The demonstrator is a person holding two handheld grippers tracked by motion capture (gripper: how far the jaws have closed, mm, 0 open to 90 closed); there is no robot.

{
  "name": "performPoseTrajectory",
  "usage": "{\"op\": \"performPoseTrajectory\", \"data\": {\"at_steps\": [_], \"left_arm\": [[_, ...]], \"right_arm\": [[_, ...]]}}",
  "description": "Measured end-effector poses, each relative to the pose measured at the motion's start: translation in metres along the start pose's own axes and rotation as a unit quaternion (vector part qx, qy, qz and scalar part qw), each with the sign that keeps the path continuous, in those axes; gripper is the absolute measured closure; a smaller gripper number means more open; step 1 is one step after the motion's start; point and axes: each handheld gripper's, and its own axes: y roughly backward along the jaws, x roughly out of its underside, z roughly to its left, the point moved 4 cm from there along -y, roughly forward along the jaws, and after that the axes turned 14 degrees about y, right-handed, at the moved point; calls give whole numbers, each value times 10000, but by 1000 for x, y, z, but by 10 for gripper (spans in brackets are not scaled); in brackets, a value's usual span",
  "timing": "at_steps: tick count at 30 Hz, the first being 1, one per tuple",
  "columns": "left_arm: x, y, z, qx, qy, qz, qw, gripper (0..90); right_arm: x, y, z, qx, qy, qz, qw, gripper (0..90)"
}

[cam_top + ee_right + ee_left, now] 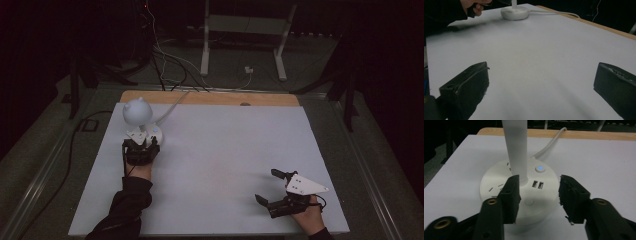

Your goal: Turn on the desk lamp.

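Left gripper (539, 195) spread wide over lamp base (499, 180). Right gripper (272, 186) gaping too, idle on bench (225, 150). Could tip lamp if bumped.

Upper-left table (225, 150) area is blocked by the lamp (138, 117) and its cord (172, 105); the centre and right are left open.

Dim room, grey floor (40, 150) around the white-topped table (225, 165), white metal stand (245, 30) and trailing cables (165, 60) behind

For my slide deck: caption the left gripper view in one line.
Open left gripper poised over a white lamp base with its blue-lit button, USB ports and stem.
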Motion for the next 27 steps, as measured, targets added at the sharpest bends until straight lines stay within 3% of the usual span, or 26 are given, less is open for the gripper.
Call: {"op": "performPoseTrajectory", "data": {"at_steps": [15,17,21,27], "left_arm": [[0,-3,4,171,32,117,9998,885],[1,-3,6,190,-1,135,9997,900],[3,-6,8,188,-266,153,9994,900],[4,-9,11,488,-340,187,9981,900]], "right_arm": [[0,-1,0,-13,11,15,10000,0],[1,-1,0,-15,13,23,10000,0],[1,-1,0,-23,16,30,10000,0],[1,-1,0,-25,26,35,10000,0]]}}
